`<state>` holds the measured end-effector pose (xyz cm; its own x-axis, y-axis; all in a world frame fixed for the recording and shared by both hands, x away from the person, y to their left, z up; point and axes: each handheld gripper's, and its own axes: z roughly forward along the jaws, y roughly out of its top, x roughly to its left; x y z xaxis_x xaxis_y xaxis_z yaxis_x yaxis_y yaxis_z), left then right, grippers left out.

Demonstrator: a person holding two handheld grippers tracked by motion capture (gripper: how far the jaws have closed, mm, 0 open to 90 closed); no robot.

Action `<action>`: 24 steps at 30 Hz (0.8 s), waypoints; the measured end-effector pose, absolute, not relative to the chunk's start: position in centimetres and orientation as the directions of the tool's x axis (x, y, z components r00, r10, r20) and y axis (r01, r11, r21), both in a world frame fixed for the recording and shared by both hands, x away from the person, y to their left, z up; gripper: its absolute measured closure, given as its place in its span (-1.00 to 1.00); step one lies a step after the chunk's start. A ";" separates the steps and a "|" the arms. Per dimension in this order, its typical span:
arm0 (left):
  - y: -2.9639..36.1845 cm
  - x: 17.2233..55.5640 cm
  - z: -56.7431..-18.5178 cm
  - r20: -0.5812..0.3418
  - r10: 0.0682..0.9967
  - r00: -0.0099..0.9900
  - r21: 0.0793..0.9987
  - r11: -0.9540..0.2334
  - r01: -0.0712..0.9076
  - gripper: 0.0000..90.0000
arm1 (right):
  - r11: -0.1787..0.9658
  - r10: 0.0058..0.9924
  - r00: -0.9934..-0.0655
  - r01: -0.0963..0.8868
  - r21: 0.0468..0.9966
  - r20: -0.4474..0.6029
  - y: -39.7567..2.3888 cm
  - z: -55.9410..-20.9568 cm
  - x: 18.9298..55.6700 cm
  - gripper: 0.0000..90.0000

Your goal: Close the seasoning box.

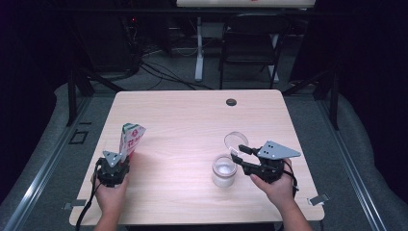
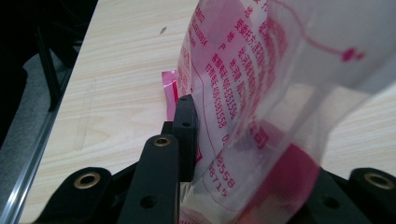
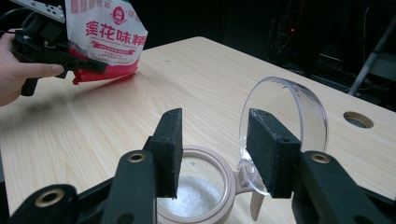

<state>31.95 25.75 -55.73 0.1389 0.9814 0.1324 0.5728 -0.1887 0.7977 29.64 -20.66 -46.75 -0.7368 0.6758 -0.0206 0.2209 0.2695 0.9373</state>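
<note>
- Pink-printed pouch (image 1: pixel 131 139) stands upright, clamped in the left gripper (image 1: pixel 115 166), well left of the jar (image 1: pixel 224 170).
- Right gripper (image 1: pixel 244 157) hangs just right of the jar, jaws apart, gripping nothing.
- Jar's clear lid (image 1: pixel 235 140) stands flipped up behind it.

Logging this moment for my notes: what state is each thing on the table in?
Pouch: upright, clamped in left tool.
Jar: open, white powder inside.
Lid: flipped up, hinged to the jar.
Right tool: open, beside the jar's hinge, holding nothing.
</note>
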 end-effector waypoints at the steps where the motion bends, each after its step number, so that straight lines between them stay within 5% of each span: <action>1: 25.8 32.0 -55.8 0.129 0.982 0.140 0.796 -0.187 0.576 0.64 | 0.267 0.677 -0.736 0.222 0.938 -0.018 -20.6 -46.8 29.6 0.24; 10: 25.4 32.0 -56.0 0.133 0.973 0.187 0.793 -0.217 0.570 0.43 | 0.254 0.681 -0.732 0.224 0.941 -0.010 -20.7 -46.7 29.6 0.20; 17: 24.8 31.5 -55.5 0.128 0.966 0.226 0.826 -0.230 0.515 -0.24 | 0.250 0.684 -0.729 0.221 0.943 -0.011 -20.8 -46.6 29.6 0.19; 24: 24.2 31.1 -55.1 0.088 0.949 0.302 0.840 -0.233 0.490 -0.33 | 0.238 0.697 -0.717 0.216 0.947 -0.012 -21.3 -46.3 29.6 0.17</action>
